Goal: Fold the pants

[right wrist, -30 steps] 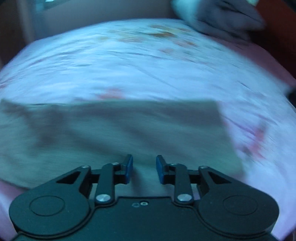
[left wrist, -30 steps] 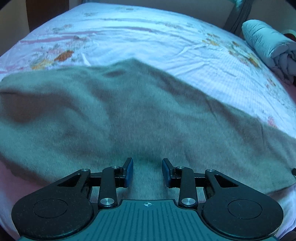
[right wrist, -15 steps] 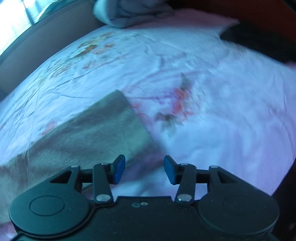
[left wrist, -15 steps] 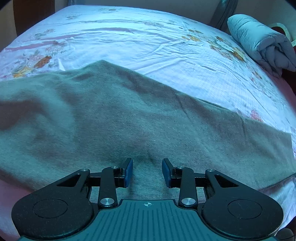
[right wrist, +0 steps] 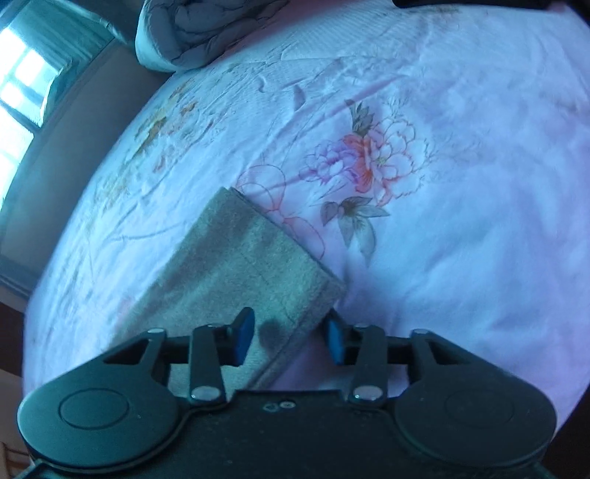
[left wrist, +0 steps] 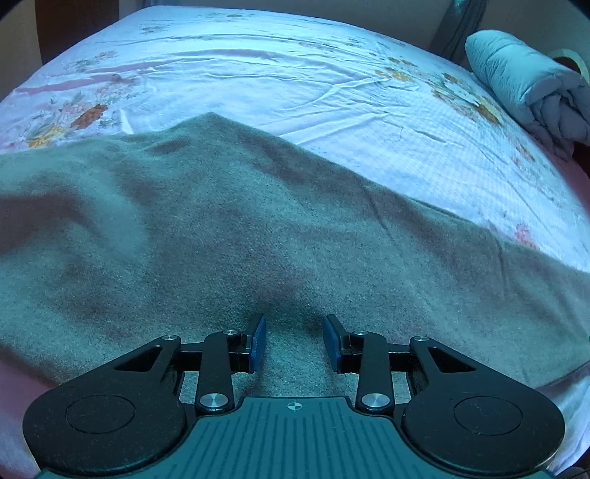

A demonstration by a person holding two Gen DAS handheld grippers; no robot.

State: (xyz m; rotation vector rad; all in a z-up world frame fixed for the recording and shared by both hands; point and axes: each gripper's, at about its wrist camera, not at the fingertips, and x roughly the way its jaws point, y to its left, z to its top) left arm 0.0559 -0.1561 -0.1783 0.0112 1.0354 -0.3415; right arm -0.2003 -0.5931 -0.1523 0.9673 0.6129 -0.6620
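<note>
Grey-green pants [left wrist: 221,228] lie spread flat across a floral bed sheet [left wrist: 295,73]. My left gripper [left wrist: 294,324] stands over their near edge, jaws a little apart, tips down on the cloth, which dimples just ahead of them. In the right wrist view only the hemmed end of a leg [right wrist: 243,265] shows, running in from the lower left. The right gripper [right wrist: 289,324] straddles the near corner of that hem. Its jaws are closing with the corner between them, the right pad at the cloth's edge and the left pad over the fabric.
A rolled pale quilt [left wrist: 523,77] lies at the far right of the bed, seen again as the quilt [right wrist: 206,29] at the top. Bare sheet [right wrist: 461,221] stretches right of the hem. A window [right wrist: 18,92] is at the left.
The right gripper rolled and swung from the middle of the pants to the leg's end, so the hem corner now lies between its jaws. The left gripper drifted slightly over the cloth.
</note>
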